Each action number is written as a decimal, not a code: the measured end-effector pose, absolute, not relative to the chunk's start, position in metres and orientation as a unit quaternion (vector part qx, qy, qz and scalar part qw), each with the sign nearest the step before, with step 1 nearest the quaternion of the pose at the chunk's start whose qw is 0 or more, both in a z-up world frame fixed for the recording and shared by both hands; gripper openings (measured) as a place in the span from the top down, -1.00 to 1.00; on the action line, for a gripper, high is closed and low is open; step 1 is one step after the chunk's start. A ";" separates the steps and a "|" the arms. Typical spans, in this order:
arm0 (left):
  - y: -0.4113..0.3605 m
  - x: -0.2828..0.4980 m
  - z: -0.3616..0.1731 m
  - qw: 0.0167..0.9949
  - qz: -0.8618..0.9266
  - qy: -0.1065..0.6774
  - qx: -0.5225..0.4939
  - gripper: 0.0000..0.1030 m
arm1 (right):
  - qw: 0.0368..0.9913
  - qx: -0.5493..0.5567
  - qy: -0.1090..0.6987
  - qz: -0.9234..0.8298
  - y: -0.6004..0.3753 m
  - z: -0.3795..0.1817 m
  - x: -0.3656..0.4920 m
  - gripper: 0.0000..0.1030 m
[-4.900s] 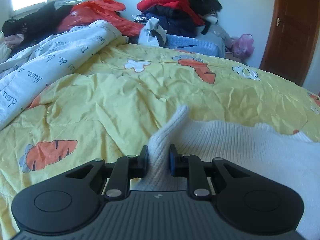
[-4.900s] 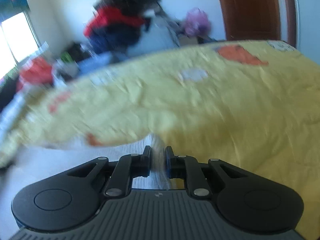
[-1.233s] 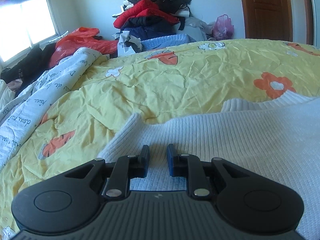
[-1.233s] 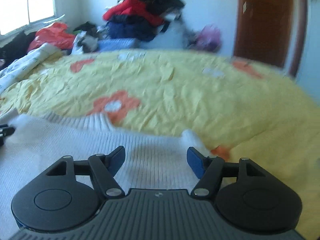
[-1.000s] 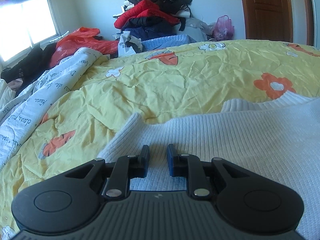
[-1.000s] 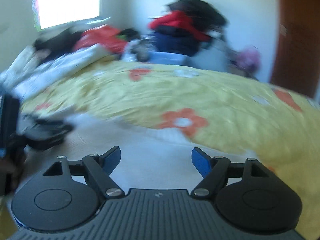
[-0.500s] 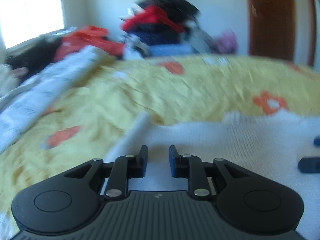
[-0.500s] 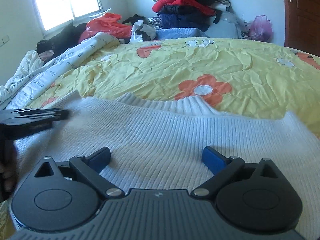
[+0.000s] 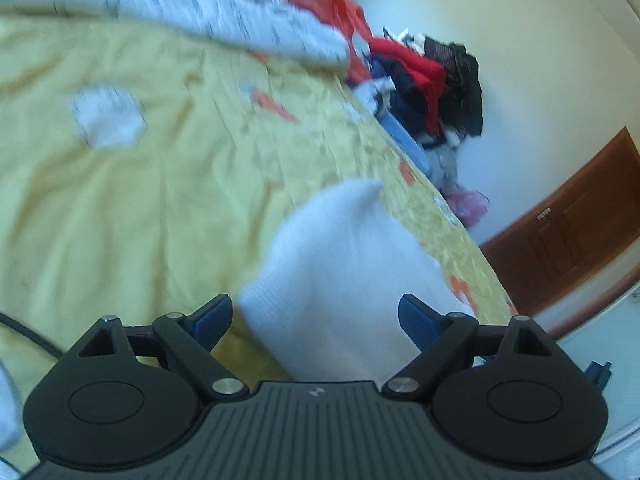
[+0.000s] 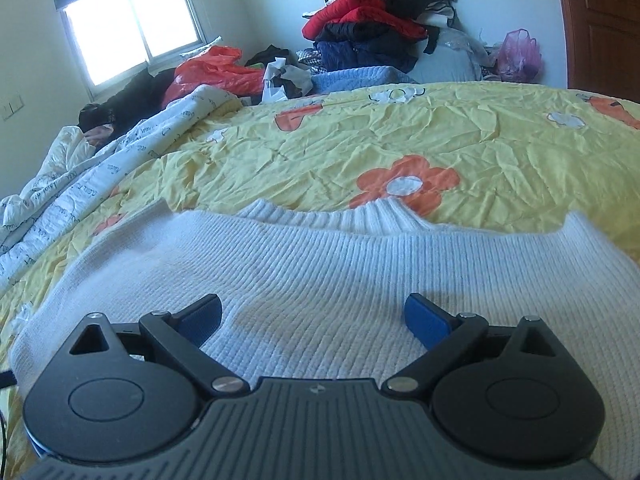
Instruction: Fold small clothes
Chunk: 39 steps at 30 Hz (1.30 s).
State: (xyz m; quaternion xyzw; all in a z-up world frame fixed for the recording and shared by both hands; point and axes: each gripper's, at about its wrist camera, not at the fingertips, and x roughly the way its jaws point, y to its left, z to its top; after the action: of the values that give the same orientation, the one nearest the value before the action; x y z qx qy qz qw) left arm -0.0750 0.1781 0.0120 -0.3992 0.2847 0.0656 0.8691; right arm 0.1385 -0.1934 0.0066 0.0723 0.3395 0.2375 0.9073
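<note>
Daylight from window (image 10: pixel 132 28), blown out upper left. Right view sharp; left view motion-smeared, tilted, details probably unreliable. Fisheye bends edges; soft shadows.

From my left camera the view is rolled and blurred. My left gripper (image 9: pixel 314 314) has just been opening; its jaws stand wide, pads clear of the white sweater (image 9: pixel 344 276), whose edge lies between them on the yellow quilt (image 9: pixel 120 208). Beyond are a clothes pile (image 9: pixel 432 76) and a door (image 9: pixel 572 240).
</note>
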 end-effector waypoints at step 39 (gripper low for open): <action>0.069 -0.043 0.038 0.964 0.061 0.237 -0.107 0.47 | 0.737 -0.260 0.503 0.368 0.103 0.048 0.179 0.22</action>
State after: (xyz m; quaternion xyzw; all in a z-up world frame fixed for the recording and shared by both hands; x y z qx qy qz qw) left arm -0.0435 0.0693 0.0377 -0.1073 0.2374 0.0613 0.9635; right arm 0.1793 0.1025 0.0483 -0.2600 0.5034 0.3685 0.7370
